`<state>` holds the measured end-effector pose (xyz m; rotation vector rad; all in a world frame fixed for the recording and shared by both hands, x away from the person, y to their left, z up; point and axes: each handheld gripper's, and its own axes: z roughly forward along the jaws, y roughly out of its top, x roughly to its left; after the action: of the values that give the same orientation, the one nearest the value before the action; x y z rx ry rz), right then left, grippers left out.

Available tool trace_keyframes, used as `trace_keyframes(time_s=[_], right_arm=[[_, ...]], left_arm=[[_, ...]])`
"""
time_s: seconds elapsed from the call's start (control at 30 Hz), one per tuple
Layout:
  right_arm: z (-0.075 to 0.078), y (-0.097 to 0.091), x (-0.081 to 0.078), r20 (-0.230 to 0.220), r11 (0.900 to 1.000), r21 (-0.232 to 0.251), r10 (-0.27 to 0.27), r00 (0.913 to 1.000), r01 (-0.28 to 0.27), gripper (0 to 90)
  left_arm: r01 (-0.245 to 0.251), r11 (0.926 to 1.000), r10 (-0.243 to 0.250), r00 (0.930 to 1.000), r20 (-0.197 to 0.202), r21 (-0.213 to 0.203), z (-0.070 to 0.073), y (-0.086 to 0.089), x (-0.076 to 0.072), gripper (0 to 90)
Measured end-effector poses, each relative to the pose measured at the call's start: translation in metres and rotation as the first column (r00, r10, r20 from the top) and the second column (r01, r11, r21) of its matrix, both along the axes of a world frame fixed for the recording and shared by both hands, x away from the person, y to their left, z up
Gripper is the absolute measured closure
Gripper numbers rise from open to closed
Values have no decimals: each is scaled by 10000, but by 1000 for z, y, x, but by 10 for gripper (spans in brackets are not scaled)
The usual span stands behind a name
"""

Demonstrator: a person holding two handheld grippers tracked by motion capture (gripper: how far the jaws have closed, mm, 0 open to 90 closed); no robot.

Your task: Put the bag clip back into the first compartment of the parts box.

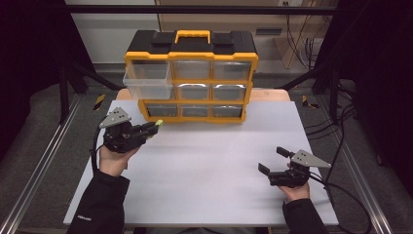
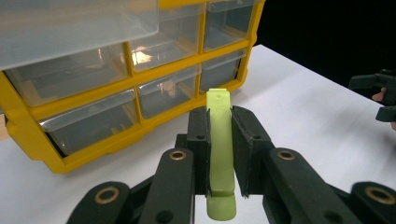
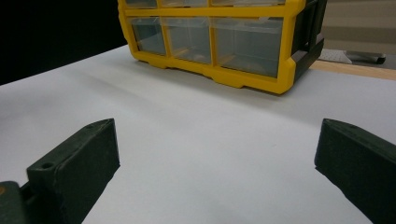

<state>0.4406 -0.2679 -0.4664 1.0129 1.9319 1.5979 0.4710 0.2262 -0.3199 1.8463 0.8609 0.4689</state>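
A yellow and black drawer cabinet (image 1: 191, 75) with clear drawers stands at the back of the white table (image 1: 209, 165). Its top-left drawer (image 1: 147, 82) is pulled out. My left gripper (image 1: 155, 126) is shut on a pale green clip-like piece (image 2: 220, 140), held just in front of the cabinet's lower left corner; the piece's tip (image 1: 159, 123) pokes past the jaws. My right gripper (image 1: 272, 160) stands open near the table's front right with nothing between its jaws. The left gripper view shows the cabinet (image 2: 116, 93) close ahead and the right gripper (image 2: 379, 93) far off.
The cabinet's lower drawers (image 3: 210, 39) are closed, with small items dimly visible inside. A wooden tabletop edge (image 3: 355, 70) shows behind the white surface. Metal rails (image 1: 39, 165) and cables (image 1: 341, 146) run along both sides of the table.
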Motion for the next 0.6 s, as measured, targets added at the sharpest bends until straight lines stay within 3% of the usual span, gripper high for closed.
trace_keyframes(time_s=[0.6], right_arm=[[0,0,0,-12,10000,-53,-12,10000,12,5]], left_arm=[[-80,9998,84,9997,227,-194,21,14,5,772]])
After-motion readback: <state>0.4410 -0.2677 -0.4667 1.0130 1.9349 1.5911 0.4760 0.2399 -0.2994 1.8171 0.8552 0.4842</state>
